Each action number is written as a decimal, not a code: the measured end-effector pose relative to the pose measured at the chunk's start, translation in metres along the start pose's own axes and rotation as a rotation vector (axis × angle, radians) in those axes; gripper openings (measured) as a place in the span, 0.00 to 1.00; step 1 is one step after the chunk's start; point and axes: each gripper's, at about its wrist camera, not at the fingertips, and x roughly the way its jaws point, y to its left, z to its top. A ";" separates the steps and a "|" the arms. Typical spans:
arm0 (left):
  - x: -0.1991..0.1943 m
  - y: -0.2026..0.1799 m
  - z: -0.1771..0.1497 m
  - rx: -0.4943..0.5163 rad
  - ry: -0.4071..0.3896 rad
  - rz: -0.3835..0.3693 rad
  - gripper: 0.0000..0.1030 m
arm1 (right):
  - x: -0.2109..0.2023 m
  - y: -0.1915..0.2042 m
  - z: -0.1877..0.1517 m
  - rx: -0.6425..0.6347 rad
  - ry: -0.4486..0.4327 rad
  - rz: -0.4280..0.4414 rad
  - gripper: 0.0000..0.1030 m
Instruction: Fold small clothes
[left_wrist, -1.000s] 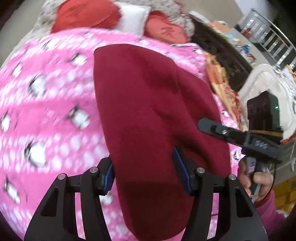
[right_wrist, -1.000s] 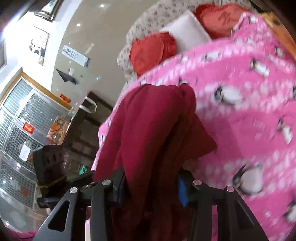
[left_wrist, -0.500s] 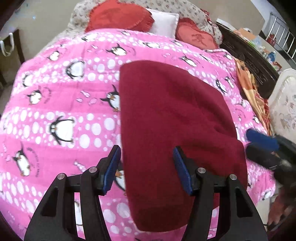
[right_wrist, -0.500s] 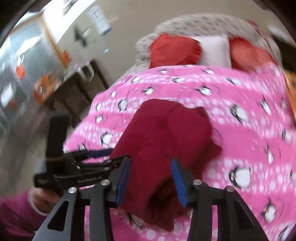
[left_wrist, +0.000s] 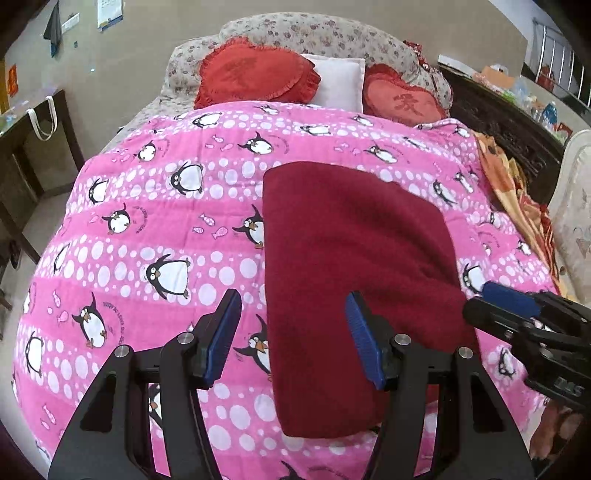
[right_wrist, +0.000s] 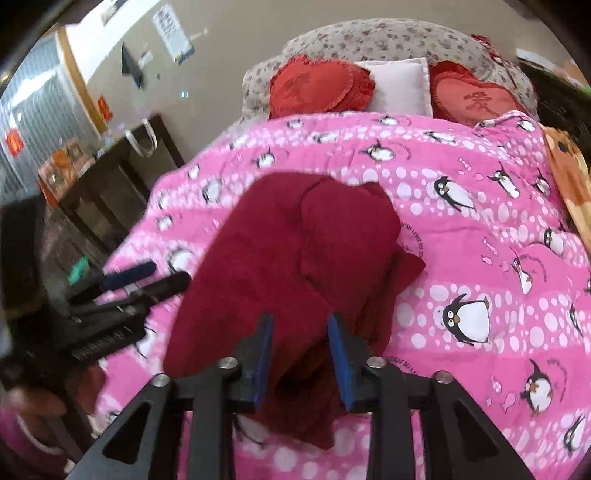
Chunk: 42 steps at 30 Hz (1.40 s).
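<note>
A dark red garment (left_wrist: 354, 266) lies folded lengthwise on the pink penguin quilt (left_wrist: 147, 229). My left gripper (left_wrist: 295, 343) is open and empty, held above the garment's near left edge. The right gripper (left_wrist: 517, 314) shows at the right of this view, beside the garment's near right corner. In the right wrist view the garment (right_wrist: 295, 258) looks bunched, with a flap on its right side. My right gripper (right_wrist: 301, 360) is open over its near end, and the left gripper (right_wrist: 140, 280) shows at the left.
Two red heart cushions (left_wrist: 255, 77) and a white pillow (left_wrist: 338, 83) lie at the head of the bed. A dark wooden table (left_wrist: 26, 147) stands to the left. An orange cloth (left_wrist: 517, 192) and dark furniture (left_wrist: 509, 125) border the right side.
Both grippers have let go of the garment and pulled back and up. The garment now lies flat on the quilt, and both pairs of jaws stand open.
</note>
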 end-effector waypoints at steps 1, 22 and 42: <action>-0.002 0.000 0.000 -0.005 -0.005 0.002 0.57 | -0.005 0.002 0.002 0.010 -0.021 -0.003 0.55; -0.025 -0.007 -0.008 0.002 -0.037 0.019 0.57 | -0.026 0.024 0.000 0.028 -0.083 -0.084 0.59; -0.019 -0.007 -0.012 0.018 -0.019 0.036 0.57 | -0.009 0.024 -0.002 0.036 -0.041 -0.098 0.64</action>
